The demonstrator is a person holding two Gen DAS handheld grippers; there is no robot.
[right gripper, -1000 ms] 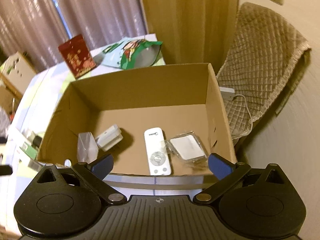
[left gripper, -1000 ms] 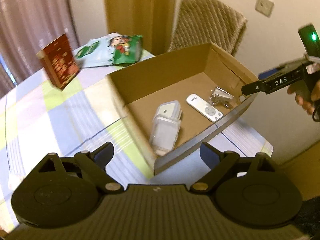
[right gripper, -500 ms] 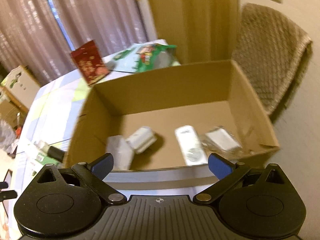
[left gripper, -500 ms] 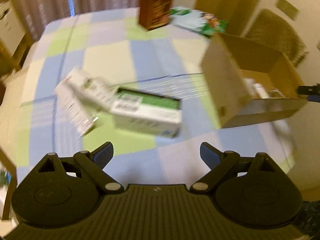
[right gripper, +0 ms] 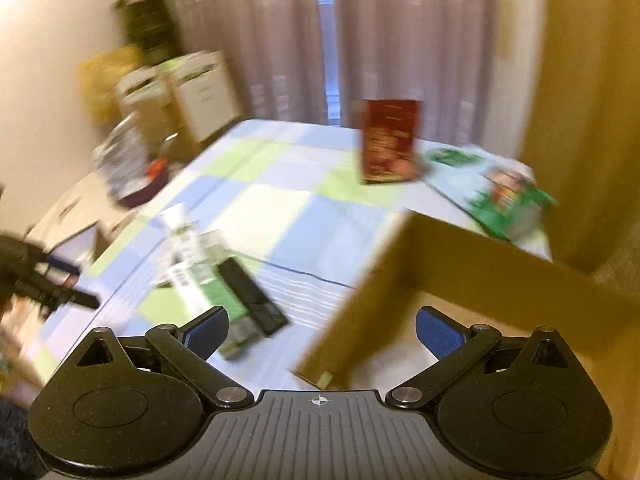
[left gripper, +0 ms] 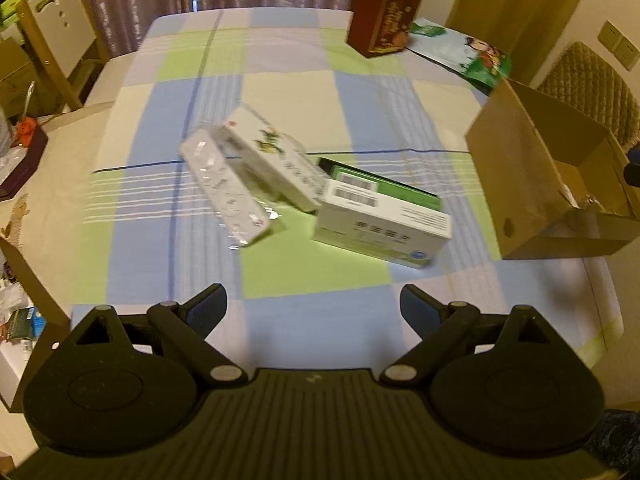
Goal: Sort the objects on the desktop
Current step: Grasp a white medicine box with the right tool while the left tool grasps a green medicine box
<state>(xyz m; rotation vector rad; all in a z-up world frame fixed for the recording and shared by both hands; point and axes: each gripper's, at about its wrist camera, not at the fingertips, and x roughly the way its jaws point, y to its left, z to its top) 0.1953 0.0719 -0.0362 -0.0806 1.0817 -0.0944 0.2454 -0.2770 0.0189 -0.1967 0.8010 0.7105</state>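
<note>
Three small boxes lie together mid-table: a white and green box, a white box with a plant print and a clear-wrapped white box. My left gripper hangs open above the cloth just in front of them, holding nothing. The open cardboard box stands to their right. The right wrist view is blurred. In it my right gripper is open and empty over the near left corner of the cardboard box. The white and green box lies to the left. The left gripper shows at the far left.
A tall red box and a green snack bag stand at the far side of the checked tablecloth. A quilted chair is behind the cardboard box. Cluttered furniture and cartons line the table's left side.
The left view swung from the cardboard box over to the three boxes on the cloth. The right view turned left, off the box's inside toward the table. Both grippers stayed open.
</note>
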